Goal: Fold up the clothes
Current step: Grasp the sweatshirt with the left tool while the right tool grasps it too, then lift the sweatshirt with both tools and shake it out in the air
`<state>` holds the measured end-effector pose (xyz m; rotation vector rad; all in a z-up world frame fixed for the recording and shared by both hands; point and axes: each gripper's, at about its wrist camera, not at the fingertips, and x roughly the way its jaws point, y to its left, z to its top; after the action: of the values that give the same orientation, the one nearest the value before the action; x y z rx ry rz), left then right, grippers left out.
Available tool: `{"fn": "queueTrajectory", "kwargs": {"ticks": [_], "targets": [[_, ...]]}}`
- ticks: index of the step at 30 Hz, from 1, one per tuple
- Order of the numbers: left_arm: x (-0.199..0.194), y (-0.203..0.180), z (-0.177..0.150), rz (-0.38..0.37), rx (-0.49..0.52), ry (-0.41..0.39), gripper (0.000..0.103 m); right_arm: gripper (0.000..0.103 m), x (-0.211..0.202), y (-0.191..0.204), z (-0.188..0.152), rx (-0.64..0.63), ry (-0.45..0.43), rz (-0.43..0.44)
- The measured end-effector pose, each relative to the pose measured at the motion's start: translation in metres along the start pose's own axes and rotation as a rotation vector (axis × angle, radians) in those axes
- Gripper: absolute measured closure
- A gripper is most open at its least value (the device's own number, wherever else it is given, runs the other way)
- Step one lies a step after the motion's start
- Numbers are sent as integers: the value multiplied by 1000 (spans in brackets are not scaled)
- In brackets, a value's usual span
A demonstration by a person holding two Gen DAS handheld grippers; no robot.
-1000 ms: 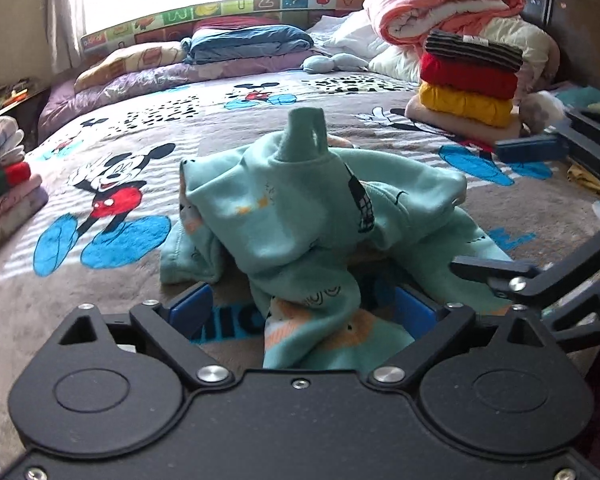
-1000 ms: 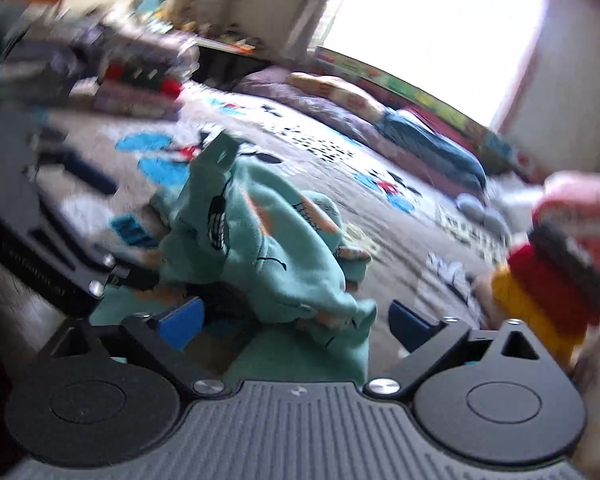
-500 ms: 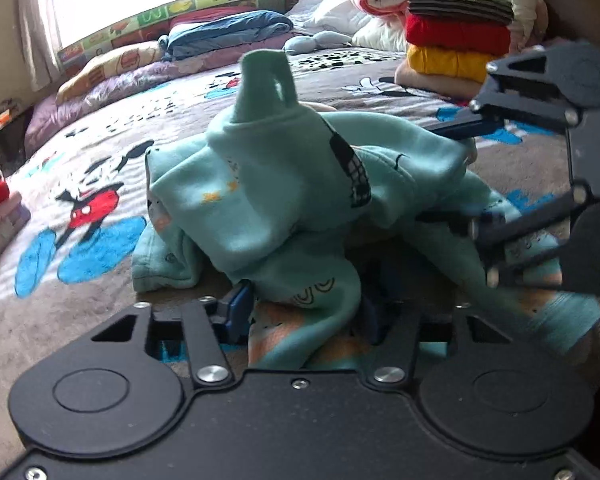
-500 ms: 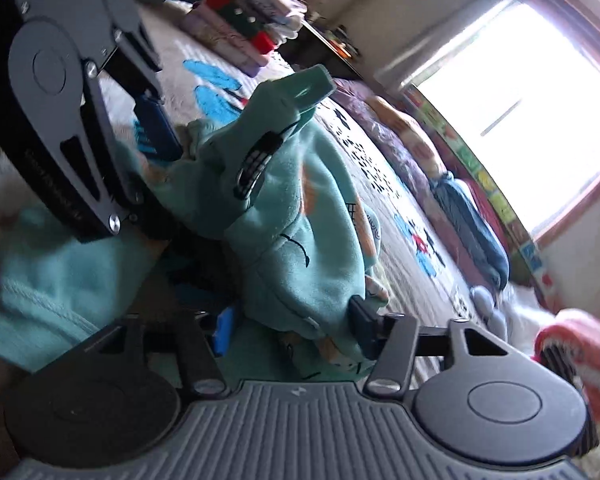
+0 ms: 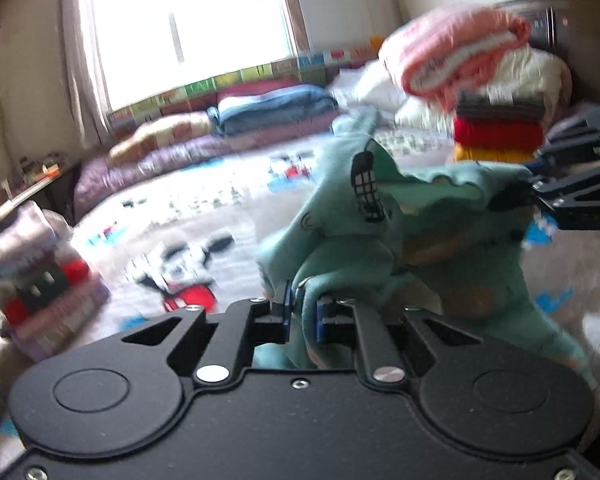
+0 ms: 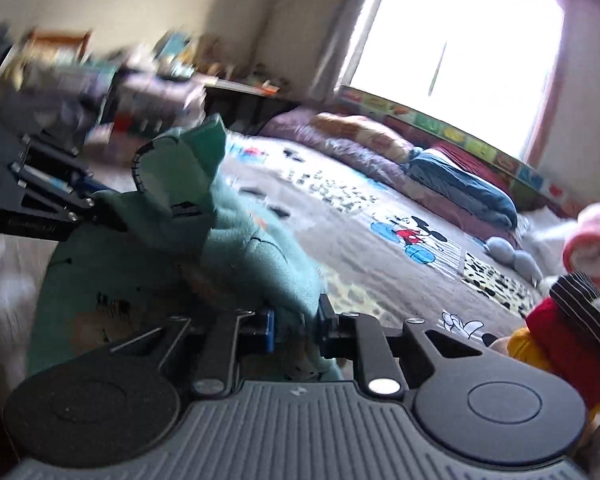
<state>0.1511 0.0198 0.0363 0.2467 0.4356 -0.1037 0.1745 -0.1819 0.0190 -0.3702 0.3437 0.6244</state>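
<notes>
Teal garment [image 5: 380, 216] now hangs lifted off the bed [image 5: 204, 208], gathered between both claws.
Left gripper [image 5: 302, 312] and right gripper [image 6: 294, 328], jaws just closed from wide, each pinch a fold directly ahead; spreading can follow.

Left hand-held gripper [image 5: 302, 317]: jaws just been closing, blue pads now pinched on teal cloth [image 5: 380, 236] between them. Right hand-held gripper [image 6: 295, 330]: jaws likewise just been closing, cloth clamped between its pads. Each gripper shows at the edge of the other's view, both angled slightly downward.
</notes>
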Motion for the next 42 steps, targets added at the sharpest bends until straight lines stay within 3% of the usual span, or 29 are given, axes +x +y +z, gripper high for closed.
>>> {"fn": "queueTrajectory", "kwargs": {"ticks": [4, 14, 19, 26, 28, 34, 42], "targets": [[-19, 17, 31, 26, 29, -76, 95, 84, -18, -21, 23, 92, -24, 21], [-66, 50, 83, 53, 55, -205, 96, 86, -69, -51, 88, 128, -89, 27], [-94, 77, 94, -16, -83, -257, 97, 87, -99, -62, 111, 157, -128, 46], [-130, 98, 112, -82, -171, -356, 98, 88, -134, -84, 129, 295, -196, 125], [-130, 96, 116, -55, -128, -329, 98, 88, -144, -89, 132, 341, -212, 163], [-158, 97, 113, -111, -186, -361, 98, 88, -163, -99, 133, 435, -214, 255], [-165, 99, 102, -167, -247, -316, 98, 88, -184, -100, 131, 450, -230, 275]]}}
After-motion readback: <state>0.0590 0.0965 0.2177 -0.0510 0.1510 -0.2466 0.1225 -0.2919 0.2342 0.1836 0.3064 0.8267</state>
